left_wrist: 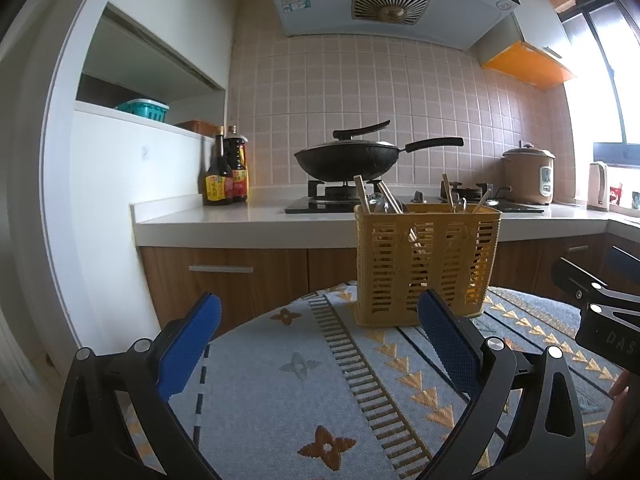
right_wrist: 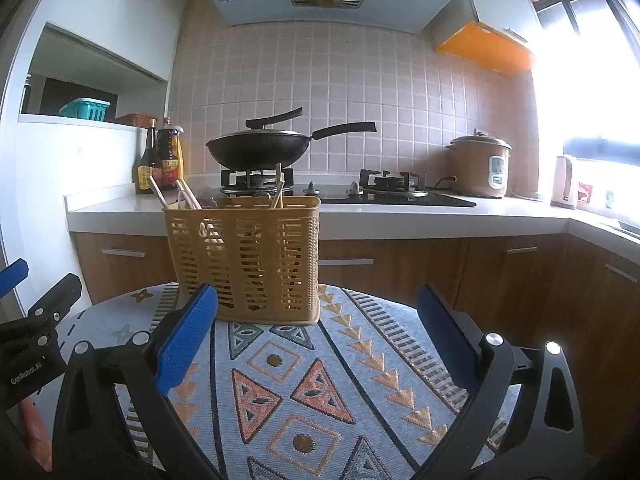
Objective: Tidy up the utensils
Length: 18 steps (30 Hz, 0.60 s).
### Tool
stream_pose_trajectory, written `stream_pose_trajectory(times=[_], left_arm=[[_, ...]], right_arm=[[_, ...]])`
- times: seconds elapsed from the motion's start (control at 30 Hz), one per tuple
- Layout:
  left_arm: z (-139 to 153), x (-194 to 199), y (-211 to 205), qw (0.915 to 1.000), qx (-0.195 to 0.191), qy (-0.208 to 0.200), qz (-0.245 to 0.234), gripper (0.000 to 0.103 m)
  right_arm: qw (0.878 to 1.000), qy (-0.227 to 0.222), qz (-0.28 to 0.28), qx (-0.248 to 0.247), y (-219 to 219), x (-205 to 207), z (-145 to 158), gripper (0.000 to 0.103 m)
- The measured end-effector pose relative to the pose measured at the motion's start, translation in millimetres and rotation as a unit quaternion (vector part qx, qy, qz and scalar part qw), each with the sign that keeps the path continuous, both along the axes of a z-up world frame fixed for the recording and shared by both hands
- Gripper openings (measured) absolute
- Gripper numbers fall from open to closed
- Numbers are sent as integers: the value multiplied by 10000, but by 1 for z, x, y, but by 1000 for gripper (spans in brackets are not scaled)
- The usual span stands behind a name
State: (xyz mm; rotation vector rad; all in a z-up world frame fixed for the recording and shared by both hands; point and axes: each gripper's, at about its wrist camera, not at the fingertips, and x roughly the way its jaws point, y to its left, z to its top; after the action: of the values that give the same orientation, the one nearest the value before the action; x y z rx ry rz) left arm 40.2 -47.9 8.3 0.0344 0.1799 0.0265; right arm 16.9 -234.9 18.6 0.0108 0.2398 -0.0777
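A yellow slotted utensil basket (left_wrist: 426, 266) (right_wrist: 244, 258) stands upright at the far edge of a round table under a patterned cloth (left_wrist: 304, 384) (right_wrist: 320, 380). Wooden chopsticks (left_wrist: 362, 194) (right_wrist: 158, 193) and a metal spoon (left_wrist: 378, 202) stick up out of it. My left gripper (left_wrist: 320, 312) is open, just short of the basket, with nothing between its blue pads. My right gripper (right_wrist: 318, 304) is open too, empty, with the basket ahead of its left finger. Each gripper shows at the edge of the other's view.
Beyond the table runs a kitchen counter (right_wrist: 400, 216) with a gas hob, a black wok (left_wrist: 346, 158), sauce bottles (left_wrist: 224, 172), a rice cooker (right_wrist: 480, 166) and a kettle (right_wrist: 565, 182). Wooden cabinet doors (right_wrist: 500, 268) sit below it. A person's hand (left_wrist: 612, 432) shows at the right.
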Motion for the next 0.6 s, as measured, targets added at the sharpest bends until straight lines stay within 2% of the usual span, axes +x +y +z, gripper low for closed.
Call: stream_pose_trajectory(times=[0.6], left_arm=[[0, 0, 1, 10000, -4, 10, -2, 95]], right_arm=[[10000, 6, 13, -28, 1, 1, 0, 95]])
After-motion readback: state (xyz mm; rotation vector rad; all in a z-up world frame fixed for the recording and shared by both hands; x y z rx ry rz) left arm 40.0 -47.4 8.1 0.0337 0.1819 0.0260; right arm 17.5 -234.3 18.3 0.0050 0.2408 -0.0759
